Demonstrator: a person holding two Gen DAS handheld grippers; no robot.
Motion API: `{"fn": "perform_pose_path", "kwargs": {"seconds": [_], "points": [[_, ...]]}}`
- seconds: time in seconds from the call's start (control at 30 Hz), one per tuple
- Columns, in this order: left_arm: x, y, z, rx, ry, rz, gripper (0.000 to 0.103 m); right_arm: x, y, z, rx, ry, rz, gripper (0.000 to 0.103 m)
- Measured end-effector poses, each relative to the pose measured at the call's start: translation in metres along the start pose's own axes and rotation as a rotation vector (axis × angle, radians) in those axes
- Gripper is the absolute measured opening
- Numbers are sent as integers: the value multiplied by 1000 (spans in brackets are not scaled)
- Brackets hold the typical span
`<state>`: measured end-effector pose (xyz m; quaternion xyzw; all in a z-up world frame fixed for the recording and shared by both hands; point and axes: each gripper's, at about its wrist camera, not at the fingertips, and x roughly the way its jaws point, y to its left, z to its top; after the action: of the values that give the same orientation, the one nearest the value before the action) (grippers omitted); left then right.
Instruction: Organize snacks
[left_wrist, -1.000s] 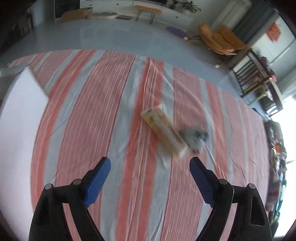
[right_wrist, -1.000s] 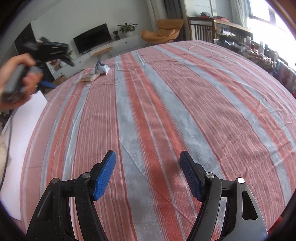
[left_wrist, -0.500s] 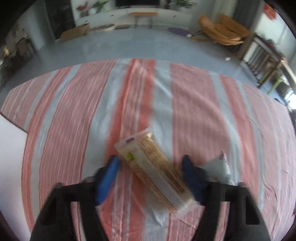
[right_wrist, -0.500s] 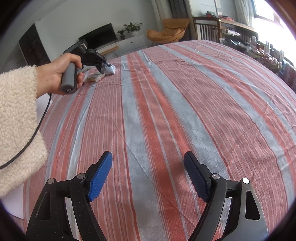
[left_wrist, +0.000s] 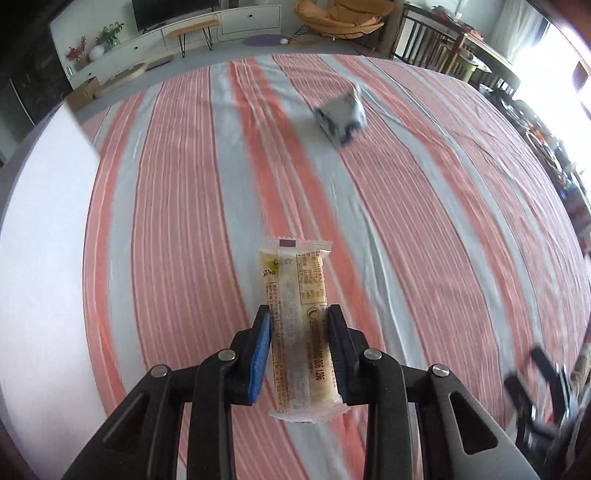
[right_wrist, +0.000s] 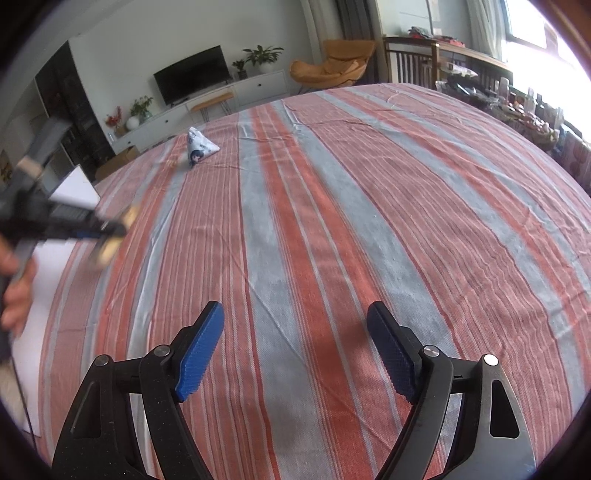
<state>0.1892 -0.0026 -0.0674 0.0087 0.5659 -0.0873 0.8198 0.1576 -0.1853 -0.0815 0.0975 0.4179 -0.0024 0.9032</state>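
My left gripper is shut on a long yellow snack bar in a clear wrapper and holds it above the striped cloth. It shows blurred in the right wrist view at the left, with the bar in it. A small white and blue triangular snack bag lies on the cloth farther back; it also shows in the right wrist view. My right gripper is open and empty over the cloth nearer the front.
A red and grey striped cloth covers the table. A white flat sheet or board lies along the left side; it also shows in the right wrist view. A TV stand, chair and shelves stand beyond the table.
My left gripper came down around the snack bar, shut on it and lifted it back and away from the triangular bag. My right gripper stayed open and barely moved.
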Motion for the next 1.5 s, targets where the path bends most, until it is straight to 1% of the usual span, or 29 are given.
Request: {"fn": "perform_pose_path", "kwargs": {"seconds": [0.03,0.1,0.17,0.23,0.27,0.3,0.33,0.37,0.4,0.43,0.5,0.63,0.8,1.5], "points": [[-6,-3,-17,1,-3,1,29,0,0,0,-1,0,-1,83],[-7,-8,-32,4,-22,9,30,0,0,0,-2,0,-2,83],[-11,-14,-50,16,-54,36,30,0,1,0,-3,0,-3,83],[-4,-17,-59,10,-84,57,33,0,1,0,-7,0,-6,83],[-5,-17,-62,6,-124,59,38,0,2,0,-8,1,-8,83],[1,-13,-55,3,-148,71,59,0,2,0,-10,1,-10,83],[4,-11,-57,-1,-157,106,72,0,2,0,-11,1,-12,83],[5,-9,-61,-14,-181,135,87,0,2,0,-12,1,-12,83],[6,-5,-63,-29,-201,151,93,0,2,0,-13,2,-13,83],[7,1,-67,-50,-226,144,96,0,2,0,-14,2,-13,83],[7,9,-72,-85,-246,140,102,0,3,0,-17,3,-16,83],[7,13,-72,-97,-260,144,103,1,4,0,-29,8,-24,84],[11,13,-68,-97,-259,141,103,3,6,0,-44,13,-41,84],[11,13,-68,-96,-259,141,103,5,11,-1,-64,19,-66,84]]}}
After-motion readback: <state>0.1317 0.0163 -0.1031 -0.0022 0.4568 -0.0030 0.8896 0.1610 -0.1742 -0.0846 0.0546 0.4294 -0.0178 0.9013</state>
